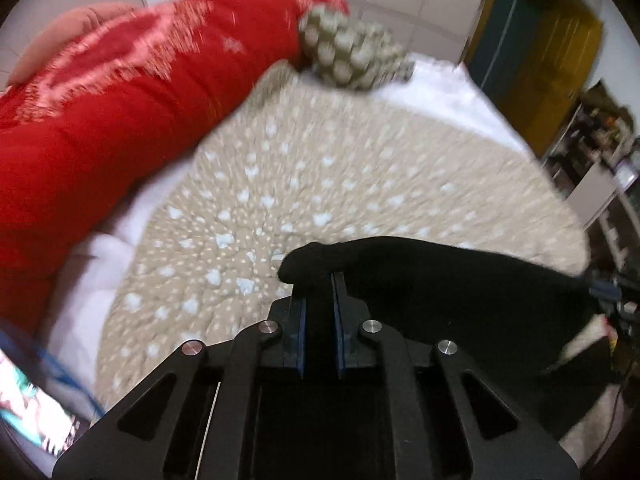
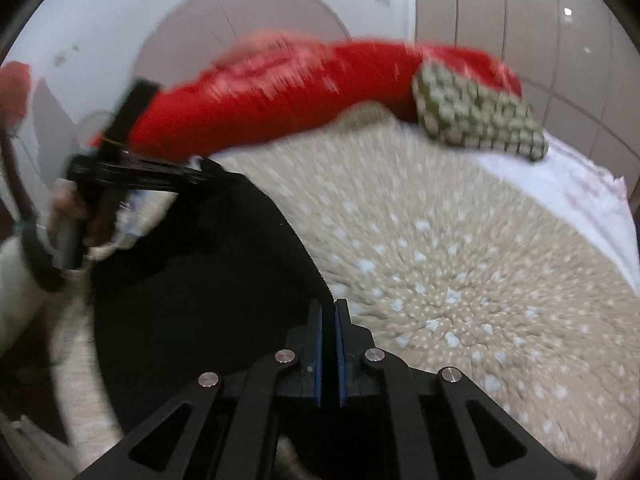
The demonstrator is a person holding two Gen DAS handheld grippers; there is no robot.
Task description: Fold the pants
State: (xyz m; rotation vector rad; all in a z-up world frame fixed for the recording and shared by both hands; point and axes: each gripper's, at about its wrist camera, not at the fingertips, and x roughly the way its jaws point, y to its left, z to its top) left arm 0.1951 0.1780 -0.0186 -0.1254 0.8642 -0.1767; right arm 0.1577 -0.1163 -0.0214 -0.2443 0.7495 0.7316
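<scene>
Left gripper [image 1: 320, 276]: both blue-padded fingers [image 1: 299, 312] pinching a fold of the black pants [image 1: 460, 280], fabric bunched over the tips and filling the narrow gap between the pads. Right gripper [image 2: 329, 308]: pads nearly pressed together, clamped on the pants' [image 2: 200, 280] right edge, cloth running straight into the slot.

Pants location: held between the 2 grippers over the near side of the bed. In the left wrist view the cloth stretches from the fingertips off to the right, toward the other tool at the frame edge. In the right wrist view it spreads as a wide black sheet to the left, up to the left gripper [image 2: 188, 178], which shows there with the person's hand [image 2: 70, 208] around its handle.

Underneath: beige blanket with white spots [image 1: 320, 168] covering most of the bed, white sheet [image 1: 440, 88] showing along its far and right edges. Red pillow [image 1: 120, 100] lies across the far side. Grey-green bobble-textured cushion [image 1: 352, 56] sits just beside the pillow's right end, touching it, resting on the blanket's far edge.

Far right in the left wrist view: yellow and teal door panels [image 1: 552, 44], cluttered shelf [image 1: 600, 128] below them. Both views are motion-blurred, so fine detail in the fabric folds cannot be read.
</scene>
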